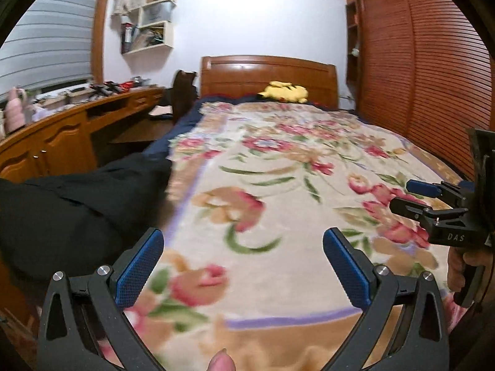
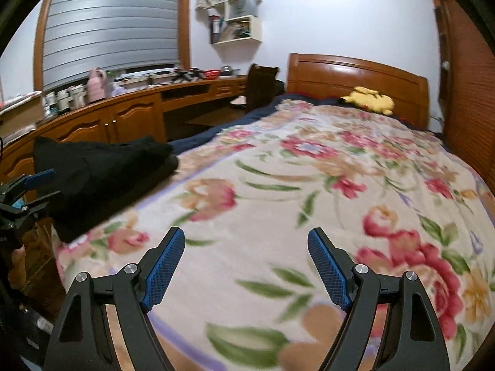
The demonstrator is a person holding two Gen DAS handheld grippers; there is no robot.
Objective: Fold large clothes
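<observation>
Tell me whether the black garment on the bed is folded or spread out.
Folded: the black garment sits as a compact stacked bundle at the floral blanket's left edge.

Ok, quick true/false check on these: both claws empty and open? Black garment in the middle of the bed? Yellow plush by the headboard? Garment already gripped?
1. Left claw and right claw are open and empty. True.
2. The black garment lies mid-bed. False: it sits at the left edge of the floral blanket.
3. A yellow plush lies by the headboard. True.
4. One claw grips the garment. False: neither touches it.
</observation>
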